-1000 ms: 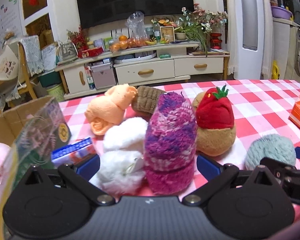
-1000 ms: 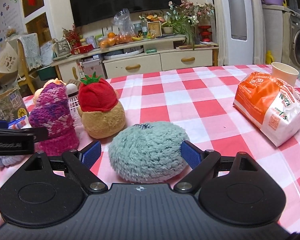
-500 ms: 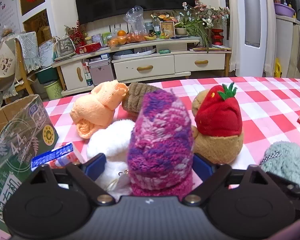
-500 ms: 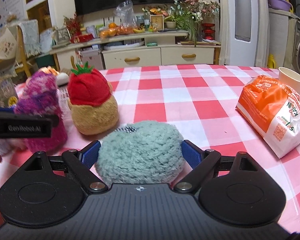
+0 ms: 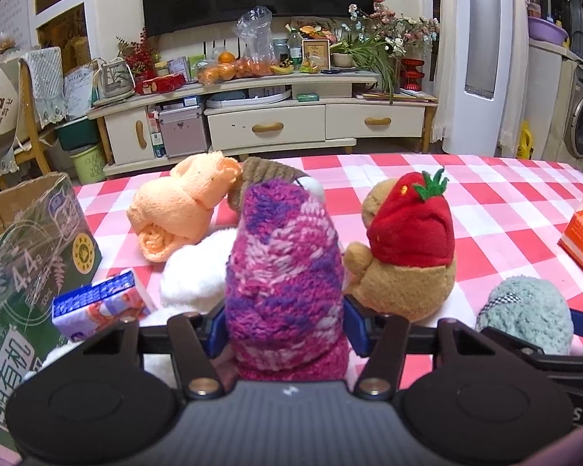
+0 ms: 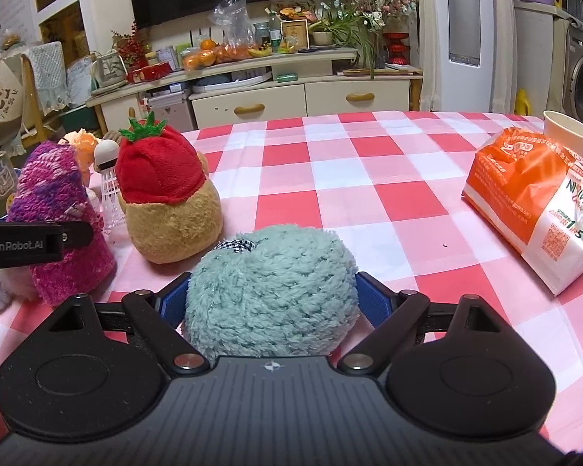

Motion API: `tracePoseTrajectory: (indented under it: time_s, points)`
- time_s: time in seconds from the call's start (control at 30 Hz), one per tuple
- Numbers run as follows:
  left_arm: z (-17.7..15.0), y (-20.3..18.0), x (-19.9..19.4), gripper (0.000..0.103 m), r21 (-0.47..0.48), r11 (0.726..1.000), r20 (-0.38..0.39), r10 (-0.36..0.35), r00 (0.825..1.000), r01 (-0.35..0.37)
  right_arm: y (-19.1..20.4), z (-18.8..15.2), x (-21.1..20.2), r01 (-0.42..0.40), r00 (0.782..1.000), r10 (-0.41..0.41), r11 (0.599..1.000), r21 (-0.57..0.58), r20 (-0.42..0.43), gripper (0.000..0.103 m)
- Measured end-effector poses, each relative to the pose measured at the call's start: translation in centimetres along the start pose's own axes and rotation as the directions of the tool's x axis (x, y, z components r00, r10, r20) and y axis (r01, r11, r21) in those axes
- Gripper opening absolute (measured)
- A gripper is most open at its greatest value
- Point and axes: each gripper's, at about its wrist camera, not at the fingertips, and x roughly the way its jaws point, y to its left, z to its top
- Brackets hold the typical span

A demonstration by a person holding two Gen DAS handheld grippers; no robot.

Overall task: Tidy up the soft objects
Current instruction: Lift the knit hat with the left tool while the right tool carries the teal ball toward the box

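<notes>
A pink and purple knitted hat (image 5: 283, 264) stands upright on the checked tablecloth (image 5: 505, 209). My left gripper (image 5: 285, 330) is closing on its lower part, and both blue pads touch its sides. A teal fluffy ball (image 6: 272, 291) lies between the wide jaws of my right gripper (image 6: 272, 303); its fluff brushes both pads without looking squeezed. A brown plush with a red strawberry cap (image 5: 408, 248) sits between the two. An orange knitted piece (image 5: 182, 209), a brown knit (image 5: 264, 171) and a white fluffy toy (image 5: 198, 272) lie behind and left of the hat.
A cardboard carton (image 5: 31, 256) and a small blue packet (image 5: 101, 303) stand at the left. An orange and white bag (image 6: 536, 202) and a paper cup (image 6: 571, 136) are at the right. A shuttlecock (image 6: 109, 190) sits behind the hat.
My left gripper's jaws have narrowed from wide apart to touching the knitted hat. The right gripper has slid forward, so the teal ball now fills the gap between its pads.
</notes>
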Motion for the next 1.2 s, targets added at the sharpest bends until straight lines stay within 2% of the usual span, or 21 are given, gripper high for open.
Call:
tracePoseTrajectory:
  time_s: [0.47, 1.2]
  points:
    - [-0.5, 2.1, -2.5, 0.057, -0.049, 0.997, -0.016, -0.055, 0.998, 0.054, 0.8, -0.1, 0.1, 0.01, 1.0, -0.01, 1.0, 0.002, 0.029, 0.095]
    - [-0.9, 6.8, -7.8, 0.057, -0.078, 0.993, 0.047, -0.089, 0.995, 0.093, 5.5, -0.5, -1.5, -0.033, 0.996, 0.038, 0.998, -0.057, 0.08, 0.093]
